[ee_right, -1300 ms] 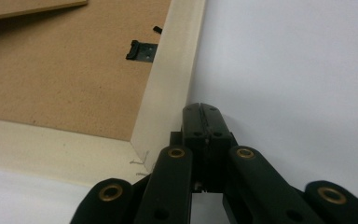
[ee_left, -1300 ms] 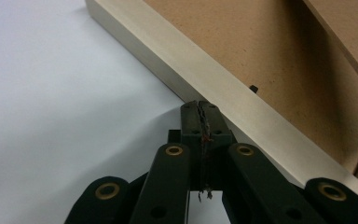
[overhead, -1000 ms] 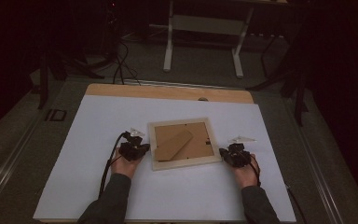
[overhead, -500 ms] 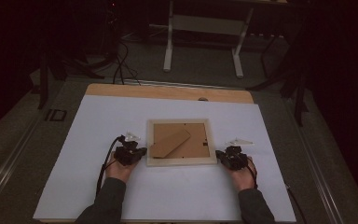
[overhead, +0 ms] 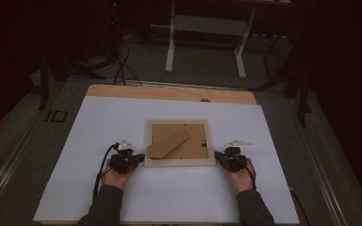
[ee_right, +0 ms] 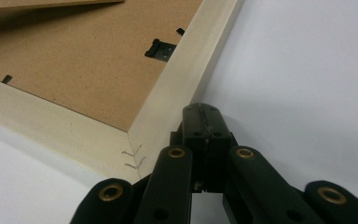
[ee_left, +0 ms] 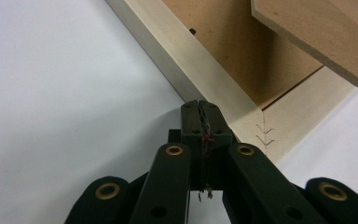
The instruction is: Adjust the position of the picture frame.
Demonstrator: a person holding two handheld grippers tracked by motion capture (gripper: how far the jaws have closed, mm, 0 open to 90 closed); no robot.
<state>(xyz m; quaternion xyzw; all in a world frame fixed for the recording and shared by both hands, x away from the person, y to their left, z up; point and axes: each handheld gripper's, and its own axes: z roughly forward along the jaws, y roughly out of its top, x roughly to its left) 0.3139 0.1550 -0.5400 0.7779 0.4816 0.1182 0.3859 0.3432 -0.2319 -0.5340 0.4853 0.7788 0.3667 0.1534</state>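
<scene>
Since the frame (overhead: 179,143) lies face down in the middle of the white table (overhead: 89,122), with one claw at each near corner, the big thing to know is that it sits right between the two claws. Its long side runs from left to right, so each claw meets a short end. The left claw (ee_left: 200,109) has its two jaws pressed together with nothing between them, and its tip sits up against the frame's left edge, close to the corner with the little staples. The right claw (ee_right: 200,114) is the same: jaws together, nothing in them, tip up against the right edge by its own stapled corner. From each claw, the frame lies ahead and toward the middle. Both hands look about equally near, so neither one has the lead. A brown stand (overhead: 168,144) lies slanted across the frame's brown back. I think pushing or squeezing from both ends would come next.
</scene>
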